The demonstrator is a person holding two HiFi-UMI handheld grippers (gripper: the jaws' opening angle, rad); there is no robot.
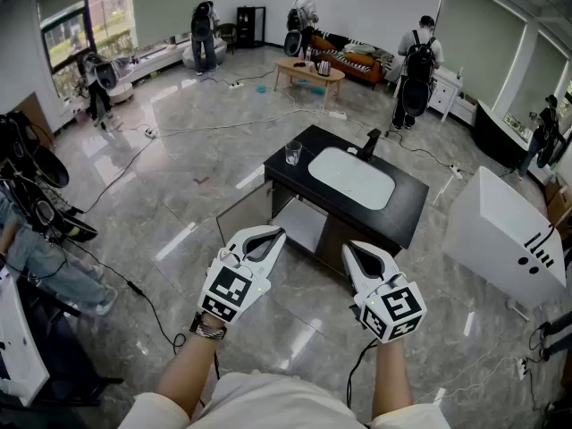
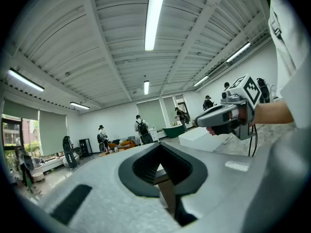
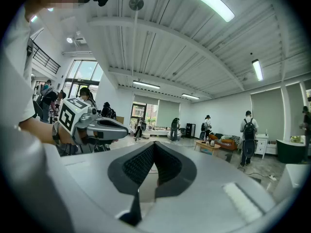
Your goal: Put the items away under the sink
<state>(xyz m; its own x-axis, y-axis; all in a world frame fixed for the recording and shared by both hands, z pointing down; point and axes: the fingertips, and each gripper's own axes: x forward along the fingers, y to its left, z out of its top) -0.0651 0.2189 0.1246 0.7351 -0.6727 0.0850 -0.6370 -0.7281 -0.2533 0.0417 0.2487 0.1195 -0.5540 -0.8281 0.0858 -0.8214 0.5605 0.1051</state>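
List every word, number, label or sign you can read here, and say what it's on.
No words or numbers are readable.
Left gripper: square coded markers only, no letters.
Right gripper: the same.
White box: black bars and dots, not legible as text.

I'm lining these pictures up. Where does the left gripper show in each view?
Head view: left gripper at lower middle, jaws shut, just left of the right gripper.
Left gripper view: left gripper, its own shut jaws filling the bottom.
Right gripper view: left gripper at the left side, pointing right.
Shared landmark: the orange sofa by the far wall.
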